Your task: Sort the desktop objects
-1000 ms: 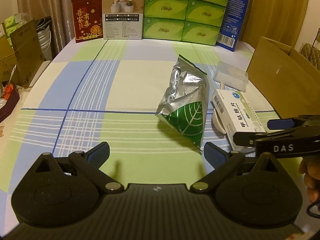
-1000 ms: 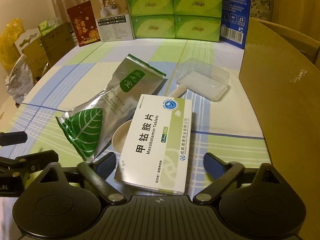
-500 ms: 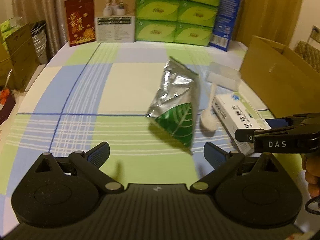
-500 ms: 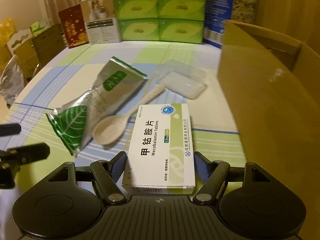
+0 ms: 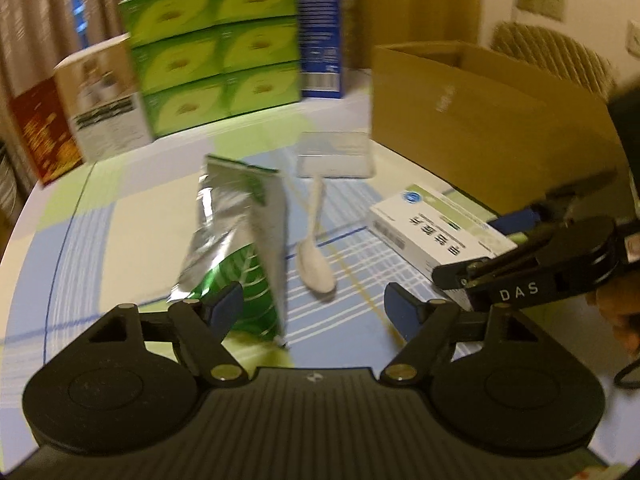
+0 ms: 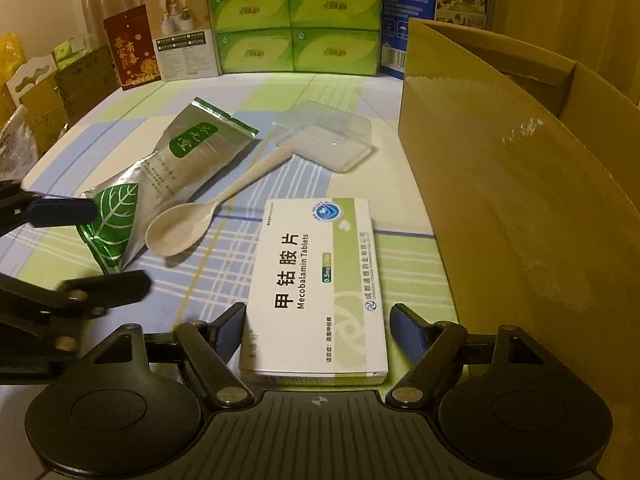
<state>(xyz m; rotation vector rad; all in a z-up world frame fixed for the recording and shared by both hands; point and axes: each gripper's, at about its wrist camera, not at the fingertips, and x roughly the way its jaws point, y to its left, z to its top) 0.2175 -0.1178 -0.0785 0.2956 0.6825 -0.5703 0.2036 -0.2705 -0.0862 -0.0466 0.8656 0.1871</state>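
Note:
A white medicine box [image 6: 320, 280] lies on the checked tablecloth [image 6: 132, 120], its near end between the jaws of my right gripper [image 6: 320, 330]. These jaws are opening and stand just off the box's sides. Left of it lie a beige spoon [image 6: 188, 228] and a silver foil pouch [image 6: 176, 168] with a green leaf corner. My left gripper [image 5: 314, 312] is closing around that corner; one pad [image 6: 60, 212] is at the pouch's edge, but the pouch still lies flat and is not clamped. A clear plastic container [image 6: 324, 140] sits behind the spoon.
A tall open cardboard box [image 6: 520, 200] fills the right side, close to the medicine box. Stacked green tissue packs [image 6: 296, 16], a blue carton [image 6: 394, 20] and other boxes line the table's far edge. Bags and cartons [image 6: 36, 112] stand beyond the left edge.
The left gripper has swung right and rolled, its jaws narrowing at the pouch's green corner. The medicine box has slid right, off the spoon, and the right gripper has closed in around it.

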